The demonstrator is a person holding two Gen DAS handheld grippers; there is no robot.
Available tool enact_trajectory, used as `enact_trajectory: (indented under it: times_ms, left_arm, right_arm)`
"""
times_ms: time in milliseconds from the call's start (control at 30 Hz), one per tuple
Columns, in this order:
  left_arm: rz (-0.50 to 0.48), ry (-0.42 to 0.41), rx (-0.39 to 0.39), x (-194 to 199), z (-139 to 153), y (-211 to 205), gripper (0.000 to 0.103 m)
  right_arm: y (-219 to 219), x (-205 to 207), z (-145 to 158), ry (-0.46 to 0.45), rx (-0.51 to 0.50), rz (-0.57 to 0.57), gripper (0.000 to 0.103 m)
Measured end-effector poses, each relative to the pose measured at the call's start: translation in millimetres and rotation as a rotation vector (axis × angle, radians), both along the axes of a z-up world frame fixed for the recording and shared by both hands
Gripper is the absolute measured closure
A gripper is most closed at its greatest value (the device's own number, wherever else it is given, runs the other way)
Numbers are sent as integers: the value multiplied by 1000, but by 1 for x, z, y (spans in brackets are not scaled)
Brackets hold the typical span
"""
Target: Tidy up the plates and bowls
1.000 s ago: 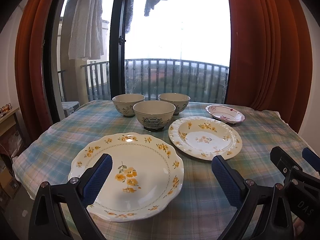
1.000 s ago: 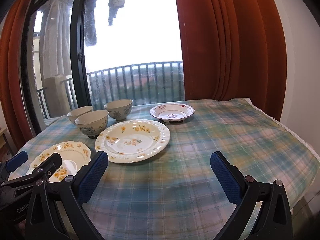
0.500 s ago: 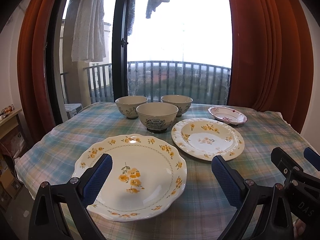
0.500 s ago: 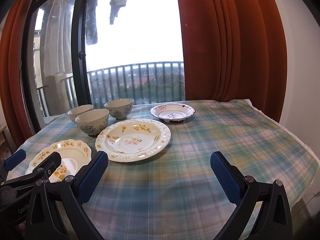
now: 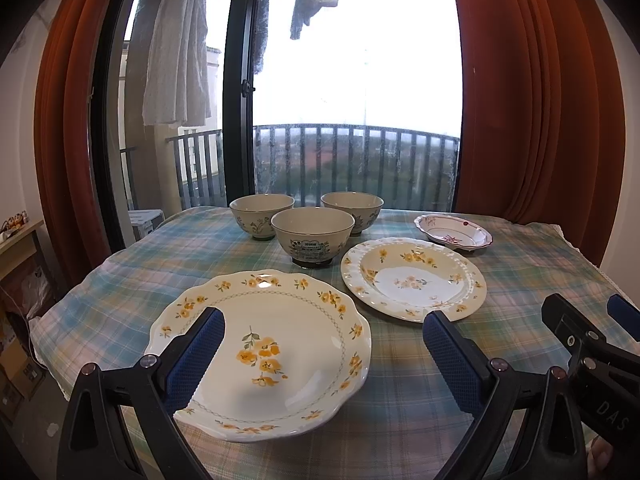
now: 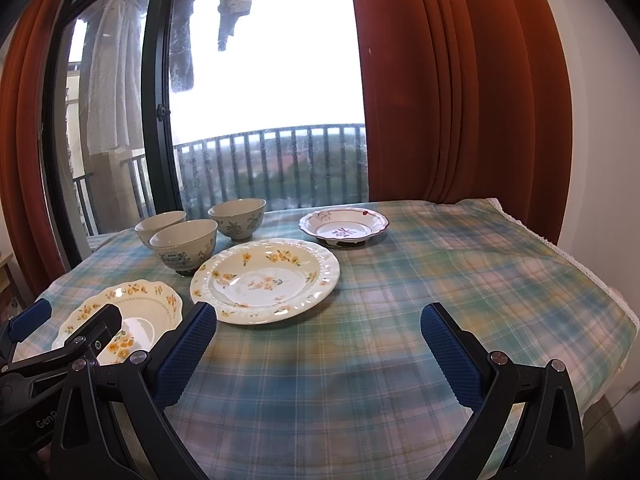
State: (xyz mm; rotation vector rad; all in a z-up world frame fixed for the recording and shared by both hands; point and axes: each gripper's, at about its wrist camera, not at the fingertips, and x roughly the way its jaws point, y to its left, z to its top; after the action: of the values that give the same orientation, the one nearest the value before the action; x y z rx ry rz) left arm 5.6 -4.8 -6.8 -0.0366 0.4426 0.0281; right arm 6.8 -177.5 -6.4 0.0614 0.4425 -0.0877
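printed bowl (image 5: 312, 237), lettering illegible, "DAS" on right claw (image 5: 580, 320)

We hold two alike: the left tool (image 5: 322, 354) and right tool (image 6: 318, 352) have black frames, blue textured pads (image 5: 452, 354), silver screws, and white lettering.

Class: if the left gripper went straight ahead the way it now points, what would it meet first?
Probably the near plate: it lies right ahead of the open left gripper, between its fingers. How high the gripper sits above it is unclear, so it might pass over toward the front bowl.
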Motion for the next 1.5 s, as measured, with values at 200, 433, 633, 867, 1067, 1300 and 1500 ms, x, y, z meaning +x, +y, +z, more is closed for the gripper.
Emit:
enact_trajectory:
  times_ms: [200,433,633,867,1067,1300,1500]
  left_arm:
    - [-2,1,0,-1,1,0,3]
    - [-3,5,2,-1,1,0,3]
    - [-4,6,2,-1,1,-1,3]
    - [-4,9,2,-2,0,0,4]
    - [-5,8,5,-2,0,1,4]
    - [-5,7,9,-3,0,0,5]
    - [-5,8,17,0,-1,3,7]
  right_arm:
    - [-1,-2,0,4,-3,-13,0]
    - [-1,-2,0,5,-4,-13,0]
    - [-2,-2,1,6,0,-12,0]
    - [-2,-3,0,10,-2,-16,0]
    - [-2,-3,0,12,-1,-14,0]
    - [-2,-3,0,13,0,-14,0]
    - [4,1,-1,21,-6,-11,0]
